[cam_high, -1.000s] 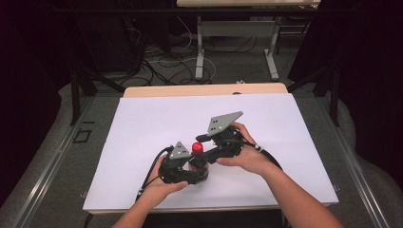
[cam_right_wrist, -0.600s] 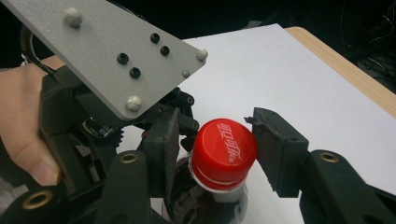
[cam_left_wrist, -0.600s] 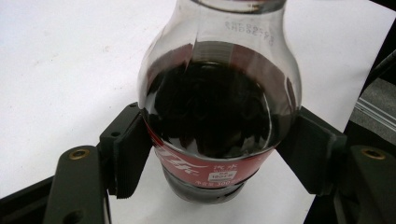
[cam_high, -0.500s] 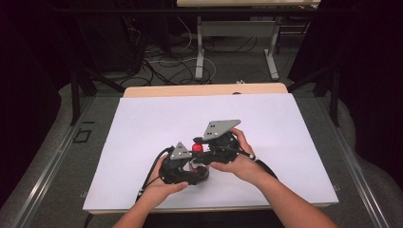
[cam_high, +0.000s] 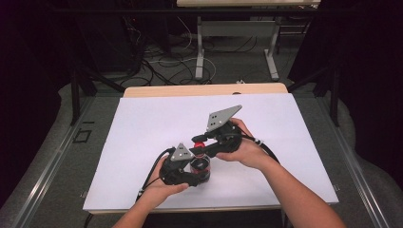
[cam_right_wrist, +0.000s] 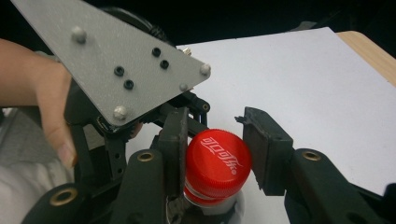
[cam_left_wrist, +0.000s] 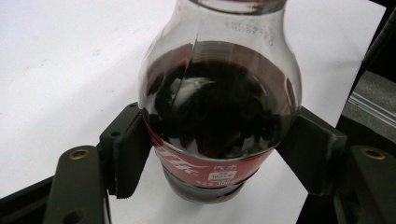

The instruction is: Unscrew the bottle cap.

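Observation:
A small cola bottle [cam_high: 201, 167] with dark liquid and a red label stands upright on the white sheet [cam_high: 142, 128]. My left gripper [cam_high: 198, 175] is shut on its round body. In the left gripper view both pads press the bottle [cam_left_wrist: 219, 107] just above the label, with the left gripper [cam_left_wrist: 219, 156] coming from the near side. My right gripper [cam_high: 199, 143] reaches in from the right at cap height. In the right gripper view its two pads touch either side of the red cap [cam_right_wrist: 218, 158], so the right gripper [cam_right_wrist: 215, 151] is shut on it.
The white sheet covers most of the table, and a strip of wooden tabletop [cam_high: 204, 89] shows at the far edge. The left gripper's grey plate [cam_right_wrist: 116, 60] and a hand [cam_right_wrist: 42, 98] sit close beside the cap. Cables and table legs lie on the floor [cam_high: 209, 61] beyond.
My right gripper has moved in from the right onto the red cap and its jaws have shut on it. The left gripper and the bottle have stayed in place.

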Available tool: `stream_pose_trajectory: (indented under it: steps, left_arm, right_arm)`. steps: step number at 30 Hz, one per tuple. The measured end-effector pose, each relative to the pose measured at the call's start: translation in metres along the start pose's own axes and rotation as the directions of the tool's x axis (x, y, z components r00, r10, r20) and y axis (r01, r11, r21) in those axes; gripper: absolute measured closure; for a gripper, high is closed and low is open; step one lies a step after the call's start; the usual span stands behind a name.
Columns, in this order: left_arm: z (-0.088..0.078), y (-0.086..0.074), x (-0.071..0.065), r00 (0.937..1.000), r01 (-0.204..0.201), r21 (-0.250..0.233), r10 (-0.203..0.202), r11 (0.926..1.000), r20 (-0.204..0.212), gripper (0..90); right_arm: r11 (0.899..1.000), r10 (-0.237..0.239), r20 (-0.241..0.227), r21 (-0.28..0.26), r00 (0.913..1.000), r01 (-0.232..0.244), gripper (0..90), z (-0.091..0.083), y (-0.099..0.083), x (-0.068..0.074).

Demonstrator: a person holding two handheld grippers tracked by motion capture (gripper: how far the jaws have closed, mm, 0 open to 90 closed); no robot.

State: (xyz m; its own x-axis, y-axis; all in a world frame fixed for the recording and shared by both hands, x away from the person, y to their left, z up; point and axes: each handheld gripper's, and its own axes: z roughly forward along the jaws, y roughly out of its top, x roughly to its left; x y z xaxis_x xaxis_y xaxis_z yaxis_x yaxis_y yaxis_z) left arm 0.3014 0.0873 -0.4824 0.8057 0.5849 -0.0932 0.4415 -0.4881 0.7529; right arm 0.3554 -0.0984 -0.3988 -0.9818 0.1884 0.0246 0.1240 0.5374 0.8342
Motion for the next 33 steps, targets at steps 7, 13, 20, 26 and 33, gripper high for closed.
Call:
stream_pose_trajectory:
  steps: [7,13,20,26,33]
  left_arm:
    - [0.001,-0.001,0.002,0.9999,0.010,0.001,-0.010,0.9999,-0.010,30.6]
    - [0.000,-0.002,0.008,0.9995,0.018,0.000,-0.018,0.9998,-0.026,30.6]
    - [-0.002,-0.004,0.015,0.9982,0.043,-0.014,-0.043,0.9990,-0.043,30.6]
    - [-0.003,-0.005,0.021,0.9966,0.050,-0.023,-0.051,0.9985,-0.065,30.6]
    - [-0.006,-0.004,0.026,0.9952,0.059,-0.030,-0.061,0.9978,-0.077,30.5]
  right_arm:
    - [1.000,0.008,0.030,0.002,0.9995,-0.008,61.1,-0.001,-0.001,0.003]
    - [1.000,0.003,0.064,-0.001,0.9980,-0.003,61.1,-0.002,-0.002,0.004]
    - [1.000,0.030,0.085,-0.008,0.9959,-0.029,61.1,-0.008,-0.008,0.001]
    - [0.999,0.049,0.104,0.012,0.9934,-0.050,61.1,-0.010,-0.019,0.000]
    - [0.995,0.090,0.138,0.018,0.9864,-0.093,61.1,-0.010,-0.039,0.000]
